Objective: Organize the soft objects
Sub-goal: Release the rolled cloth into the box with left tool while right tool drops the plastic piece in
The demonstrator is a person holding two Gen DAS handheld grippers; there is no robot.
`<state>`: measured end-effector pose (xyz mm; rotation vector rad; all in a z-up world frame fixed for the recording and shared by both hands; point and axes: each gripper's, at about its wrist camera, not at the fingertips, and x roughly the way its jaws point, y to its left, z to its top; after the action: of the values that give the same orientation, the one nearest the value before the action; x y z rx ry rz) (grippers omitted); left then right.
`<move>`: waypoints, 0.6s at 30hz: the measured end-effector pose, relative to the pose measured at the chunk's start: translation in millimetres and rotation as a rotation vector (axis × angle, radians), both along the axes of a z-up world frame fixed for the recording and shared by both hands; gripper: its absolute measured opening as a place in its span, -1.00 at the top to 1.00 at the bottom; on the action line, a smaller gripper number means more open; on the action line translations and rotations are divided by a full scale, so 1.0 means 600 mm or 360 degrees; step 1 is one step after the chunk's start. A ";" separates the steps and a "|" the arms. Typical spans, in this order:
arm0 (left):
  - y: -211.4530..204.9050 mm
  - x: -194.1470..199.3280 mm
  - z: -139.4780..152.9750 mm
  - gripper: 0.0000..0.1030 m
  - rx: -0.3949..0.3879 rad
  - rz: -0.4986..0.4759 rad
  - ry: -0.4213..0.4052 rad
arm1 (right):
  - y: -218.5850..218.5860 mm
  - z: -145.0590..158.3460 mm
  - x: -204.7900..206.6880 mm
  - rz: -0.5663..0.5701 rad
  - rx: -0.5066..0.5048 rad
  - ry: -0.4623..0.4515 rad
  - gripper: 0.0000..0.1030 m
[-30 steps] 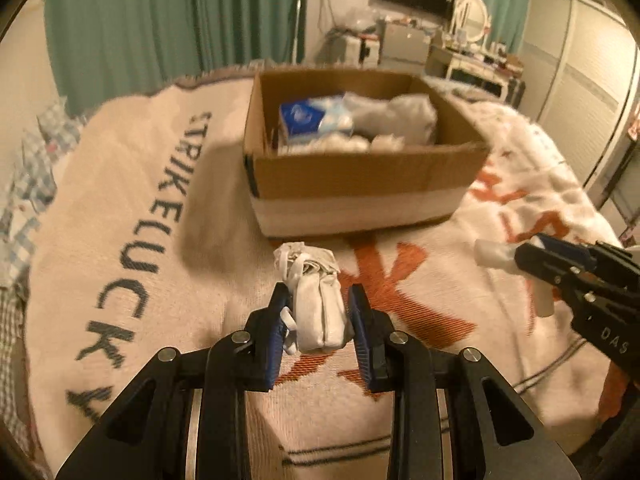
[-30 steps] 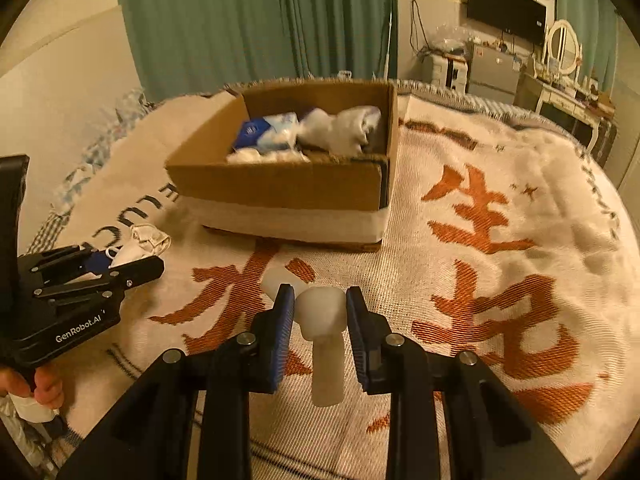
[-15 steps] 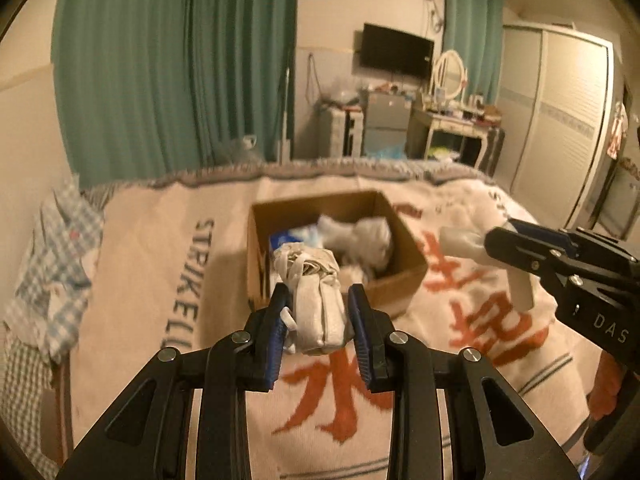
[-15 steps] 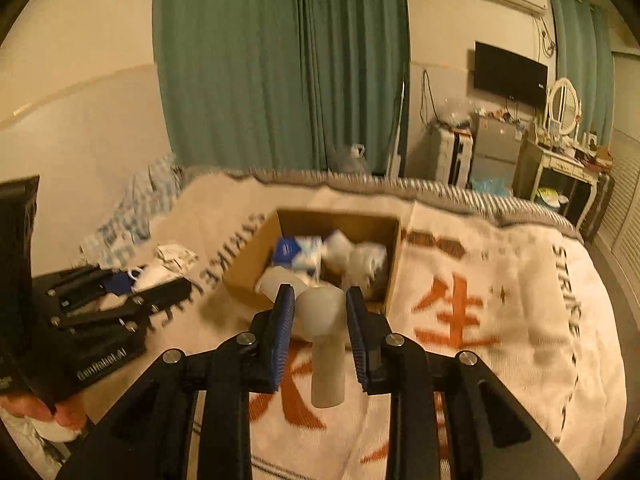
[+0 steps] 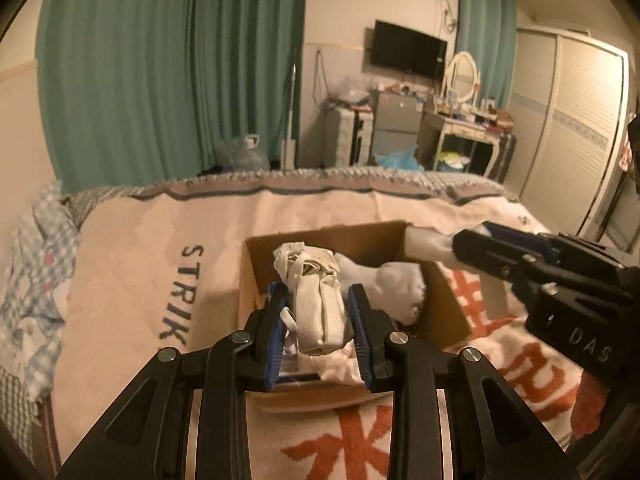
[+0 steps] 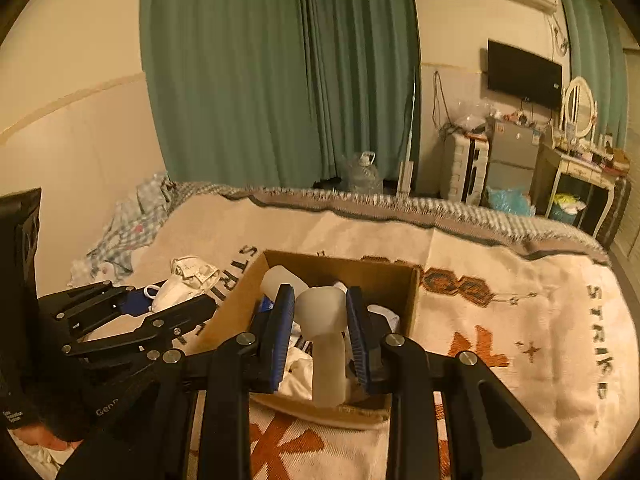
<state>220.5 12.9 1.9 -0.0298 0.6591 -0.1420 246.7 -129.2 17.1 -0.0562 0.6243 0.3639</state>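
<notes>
My left gripper (image 5: 318,312) is shut on a rolled white cloth bundle (image 5: 316,296) and holds it above the near left part of the open cardboard box (image 5: 448,304). My right gripper (image 6: 320,320) is shut on a white T-shaped soft object (image 6: 325,336) and holds it over the same box (image 6: 410,304). The box holds white socks (image 5: 396,284) and other soft items. The right gripper shows in the left wrist view (image 5: 472,244); the left gripper shows in the right wrist view (image 6: 168,304).
The box stands on a bed covered by a cream blanket (image 5: 132,264) with orange characters and dark lettering. Checked fabric (image 5: 36,260) lies at the bed's left edge. Green curtains (image 6: 280,72), a dresser (image 6: 580,176) and a wardrobe (image 5: 576,128) stand beyond the bed.
Both grippers have risen from the blanket and moved forward over the box, each still holding its object. The view has tilted up to show the room.
</notes>
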 end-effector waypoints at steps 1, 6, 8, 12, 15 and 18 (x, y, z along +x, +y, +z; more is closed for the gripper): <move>-0.002 0.009 -0.010 0.44 0.0005 -0.0002 0.0017 | 0.001 -0.017 0.015 -0.0004 -0.0001 0.0030 0.49; -0.010 0.051 -0.068 0.44 0.0017 -0.0023 0.0122 | -0.002 -0.090 0.070 -0.0010 -0.0017 0.0160 0.49; -0.014 0.064 -0.085 0.44 0.0029 -0.0026 0.0149 | -0.004 -0.110 0.086 -0.0007 0.0001 0.0203 0.49; -0.022 0.076 -0.105 0.44 0.0040 -0.0058 0.0166 | -0.014 -0.132 0.103 0.0002 0.0055 0.0259 0.44; -0.027 0.075 -0.111 0.37 0.0088 -0.0028 0.0150 | -0.020 -0.132 0.105 -0.0028 0.0073 0.0247 0.28; -0.025 0.077 -0.113 -0.13 0.0093 -0.0016 0.0182 | -0.029 -0.120 0.099 -0.0072 0.0079 0.0219 -0.06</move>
<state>266.4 -2.4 -65.9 0.0215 0.7774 -0.1316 306.0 -146.7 -55.1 0.0307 0.7510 0.3414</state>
